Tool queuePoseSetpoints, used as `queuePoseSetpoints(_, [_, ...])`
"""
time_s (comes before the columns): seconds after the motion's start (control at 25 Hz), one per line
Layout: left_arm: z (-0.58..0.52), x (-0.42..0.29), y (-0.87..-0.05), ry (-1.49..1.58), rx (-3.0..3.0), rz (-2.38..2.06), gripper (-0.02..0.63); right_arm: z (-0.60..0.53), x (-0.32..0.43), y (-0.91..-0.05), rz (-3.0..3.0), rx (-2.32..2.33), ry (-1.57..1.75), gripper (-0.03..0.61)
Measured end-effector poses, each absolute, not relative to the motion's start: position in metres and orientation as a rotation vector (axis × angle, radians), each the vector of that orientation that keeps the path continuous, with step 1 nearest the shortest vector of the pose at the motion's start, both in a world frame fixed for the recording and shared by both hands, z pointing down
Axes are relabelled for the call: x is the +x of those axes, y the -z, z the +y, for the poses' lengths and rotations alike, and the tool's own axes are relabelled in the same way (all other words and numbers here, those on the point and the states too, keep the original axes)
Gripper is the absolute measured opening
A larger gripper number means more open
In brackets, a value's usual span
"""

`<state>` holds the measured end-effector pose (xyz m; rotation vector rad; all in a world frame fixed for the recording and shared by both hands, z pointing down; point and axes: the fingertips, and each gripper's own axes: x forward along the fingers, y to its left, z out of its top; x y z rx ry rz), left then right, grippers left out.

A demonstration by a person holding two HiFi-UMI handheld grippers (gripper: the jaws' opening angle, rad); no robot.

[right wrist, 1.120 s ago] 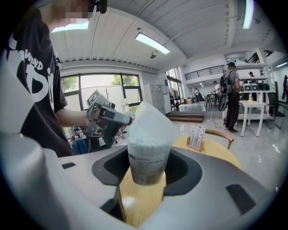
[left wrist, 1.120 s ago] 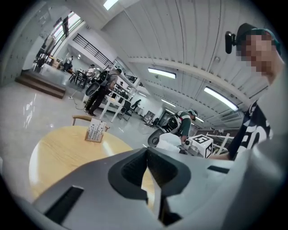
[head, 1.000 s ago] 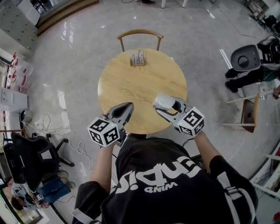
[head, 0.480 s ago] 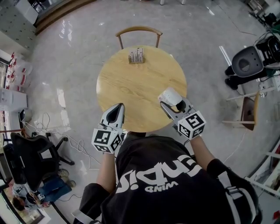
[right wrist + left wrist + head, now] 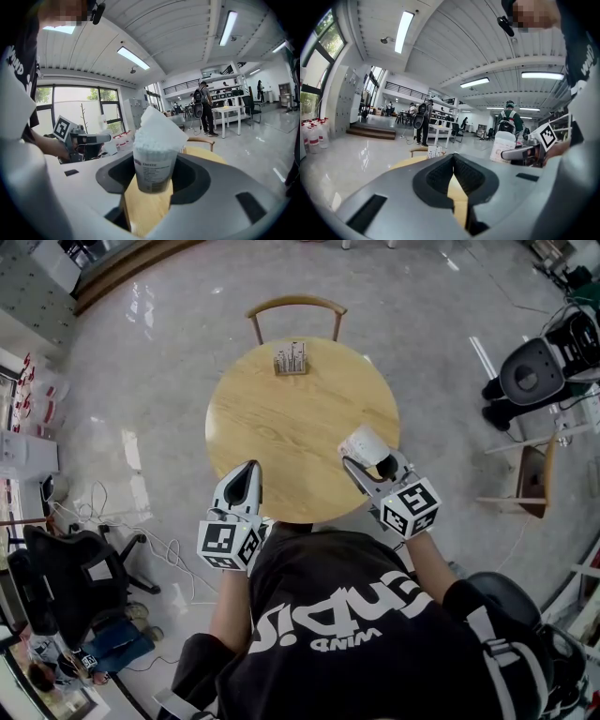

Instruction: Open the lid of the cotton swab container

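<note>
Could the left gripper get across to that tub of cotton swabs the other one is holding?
Probably yes. Only bare table lies between the left gripper and the cotton swab tub clamped in the right gripper. Its jaws are shut, though, so they would need opening first.

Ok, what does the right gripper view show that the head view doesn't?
Only the right gripper view: the packed white swab tips under the clear plastic cotton swab container's tilted-up white lid, and its printed label. Only the head view: the right gripper's own black-and-white marker cube and the black office chair on the floor. Both: the container held in the right gripper, the round wooden table, the left gripper.
</note>
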<state>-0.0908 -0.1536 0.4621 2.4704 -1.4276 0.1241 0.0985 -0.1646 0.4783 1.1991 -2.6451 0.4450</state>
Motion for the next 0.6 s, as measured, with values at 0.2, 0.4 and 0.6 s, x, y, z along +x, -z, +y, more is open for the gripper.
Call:
queuePoseSetpoints(0.2, [-0.1554,-0.0893,-0.46,-0.109,2.463,-1.434,0.012,-0.1658,0.0962,-0.4776,-2.646,1.184,-0.419,0.206])
queuePoseSetpoints(0.4, [-0.1575,-0.0909,-0.4581,-0.102,2.457,-1.439,0.012,-0.1636,0.0925,-0.4784,-2.647,1.166,-0.398,0.206])
queuePoseSetpoints(0.6, [-0.1582,-0.0887,-0.4573,-0.101,2.455,-1.441,0.012,-0.1627,0.0926,-0.4795,-2.648,1.156,-0.387,0.206])
